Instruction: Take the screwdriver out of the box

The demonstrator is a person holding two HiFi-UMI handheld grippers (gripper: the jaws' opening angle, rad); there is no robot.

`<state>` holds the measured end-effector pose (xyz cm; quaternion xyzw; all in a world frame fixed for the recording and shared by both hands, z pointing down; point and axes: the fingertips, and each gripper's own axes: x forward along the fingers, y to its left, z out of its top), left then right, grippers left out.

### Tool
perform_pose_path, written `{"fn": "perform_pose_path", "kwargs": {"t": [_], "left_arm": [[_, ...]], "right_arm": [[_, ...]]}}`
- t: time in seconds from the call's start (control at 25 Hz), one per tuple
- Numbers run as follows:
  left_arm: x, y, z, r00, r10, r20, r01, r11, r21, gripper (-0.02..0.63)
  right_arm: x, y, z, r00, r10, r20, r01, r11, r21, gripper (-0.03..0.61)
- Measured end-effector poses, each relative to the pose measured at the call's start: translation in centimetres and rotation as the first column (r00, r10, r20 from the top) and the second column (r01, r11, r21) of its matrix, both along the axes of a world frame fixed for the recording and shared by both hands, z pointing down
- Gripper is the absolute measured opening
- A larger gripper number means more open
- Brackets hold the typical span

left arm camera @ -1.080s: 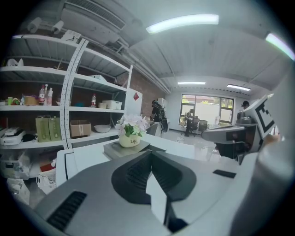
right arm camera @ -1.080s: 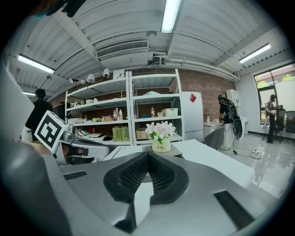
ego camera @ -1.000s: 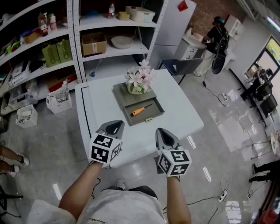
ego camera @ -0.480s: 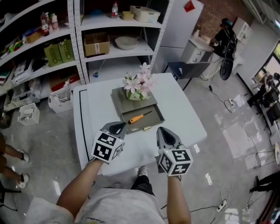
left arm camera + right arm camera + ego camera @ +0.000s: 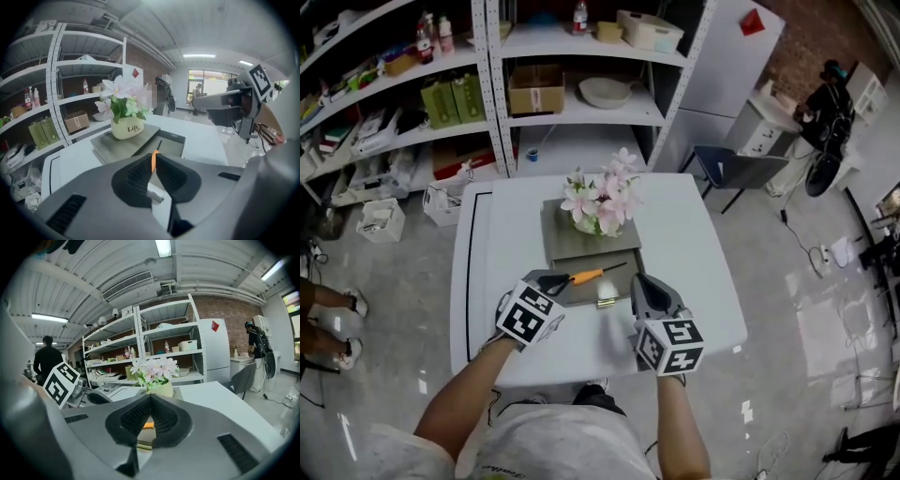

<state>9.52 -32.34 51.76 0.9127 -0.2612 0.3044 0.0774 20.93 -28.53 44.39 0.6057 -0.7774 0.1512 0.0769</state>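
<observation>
The screwdriver lies in the grey box's open drawer, just beyond the left claw, whose jaws are opening, empty. The right claw is pressed together. The screwdriver is likely light and stiff; pinch its orange handle, not the thin shaft.

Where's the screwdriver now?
The screwdriver lies in the open drawer of the box, head view centre, just nearer than the flower pot.
</observation>
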Motion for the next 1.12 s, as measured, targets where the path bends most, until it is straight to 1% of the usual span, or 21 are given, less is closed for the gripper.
{"fn": "perform_pose_path", "kwargs": {"t": [0.08,0.24,0.36,0.4,0.64,0.88,1.04,1.08,1.12], "left_arm": [[0.7,-0.5,0.8,1.0,0.0,0.025,0.0,1.0,-0.02,0.053],[2.2,-1.4,2.3,0.996,0.028,0.086,-0.024,0.999,-0.039,0.081],[3.1,-1.7,3.6,0.988,0.063,0.139,-0.053,0.996,-0.071,0.146],[3.4,-1.8,3.9,0.986,0.07,0.154,-0.058,0.995,-0.078,0.152],[4.5,-2.8,5.8,0.965,0.102,0.243,-0.081,0.992,-0.096,0.169],[4.8,-2.8,7.6,0.932,0.145,0.331,-0.104,0.985,-0.141,0.196],[4.8,-3.1,8.7,0.912,0.149,0.383,-0.1,0.984,-0.144,0.195],[4.8,-3.2,8.9,0.904,0.152,0.4,-0.104,0.985,-0.141,0.187],[4.8,-3.2,8.9,0.895,0.156,0.419,-0.109,0.985,-0.134,0.165]], "right_arm": [[0.6,-1.0,0.1,0.999,-0.032,0.004,0.032,0.999,-0.002,0.006],[1.6,-2.8,0.5,0.997,-0.081,0.013,0.081,0.997,-0.006,0.006],[2.3,-3.9,0.8,0.993,-0.113,0.021,0.114,0.993,-0.007,0.006],[2.5,-4.1,0.9,0.992,-0.125,0.02,0.125,0.992,-0.008,0.006],[4.1,-5.6,2.1,0.986,-0.167,0.014,0.167,0.986,-0.017,0.006],[5.3,-6.5,2.8,0.982,-0.19,0.023,0.19,0.981,-0.029,0.006],[5.5,-7.0,3.3,0.979,-0.201,0.031,0.202,0.979,-0.031,0.006],[5.5,-7.1,3.4,0.978,-0.204,0.032,0.205,0.978,-0.032,0.006],[5.5,-7.2,3.5,0.978,-0.206,0.034,0.207,0.978,-0.034,0.006]]}}
